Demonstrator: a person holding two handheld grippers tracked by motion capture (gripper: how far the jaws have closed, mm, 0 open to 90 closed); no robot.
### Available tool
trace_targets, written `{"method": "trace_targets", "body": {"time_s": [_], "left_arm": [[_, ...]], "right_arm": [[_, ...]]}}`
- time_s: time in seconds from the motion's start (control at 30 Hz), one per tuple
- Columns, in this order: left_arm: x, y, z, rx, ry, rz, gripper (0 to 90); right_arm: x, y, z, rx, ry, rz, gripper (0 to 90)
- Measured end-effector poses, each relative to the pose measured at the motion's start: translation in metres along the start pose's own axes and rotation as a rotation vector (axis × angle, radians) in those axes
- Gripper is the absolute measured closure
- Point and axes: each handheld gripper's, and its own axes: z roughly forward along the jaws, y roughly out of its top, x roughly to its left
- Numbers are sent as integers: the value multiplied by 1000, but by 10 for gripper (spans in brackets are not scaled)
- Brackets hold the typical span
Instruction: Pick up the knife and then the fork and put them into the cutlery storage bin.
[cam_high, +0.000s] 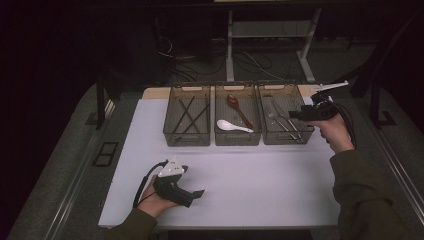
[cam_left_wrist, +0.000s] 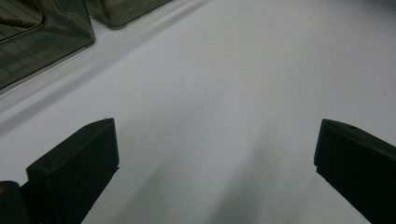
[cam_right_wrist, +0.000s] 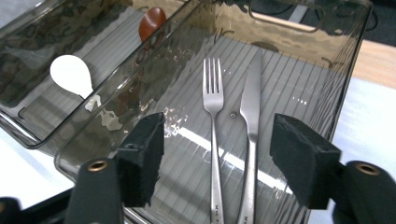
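Fork and knife sorted into right-hand bin

Fork (cam_right_wrist: 213, 100) and knife (cam_right_wrist: 251, 105), plain steel, lie side by side, apart, tips pointing away, in the right bin (cam_right_wrist: 348, 70), kept from the spoons next door. Right hand-held gripper (cam_right_wrist: 217, 156) hovers above, jaws parted, holding nothing. Left hand-held gripper (cam_left_wrist: 215, 163) rests wide open, empty, over the white counter (cam_left_wrist: 233, 70).

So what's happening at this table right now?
A person is sorting cutlery into three clear bins. The right gripper hangs open over the right bin, where a fork and knife lie side by side. The left gripper rests open on the white table, holding nothing.
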Motion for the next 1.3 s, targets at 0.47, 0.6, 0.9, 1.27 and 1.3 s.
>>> {"method": "trace_targets", "body": {"time_s": [0.47, 0.6, 0.9, 1.27, 1.3], "left_arm": [[2, -2, -2, 1, 10, -4, 0], [2, -2, -3, -3, 11, -3, 0], [2, -2, -4, -4, 5, 1, 0], [2, -2, -4, -5, 3, 2, 0], [2, -2, -5, -6, 3, 3, 0]], "right_arm": [[20, -22, -17, -110, 37, -64, 194], [29, -32, -23, -135, 50, -86, 179], [47, -57, -34, -178, 50, -133, 174], [64, -88, -41, -172, 100, -180, 162], [65, -91, -42, -174, 102, -183, 162]]}}
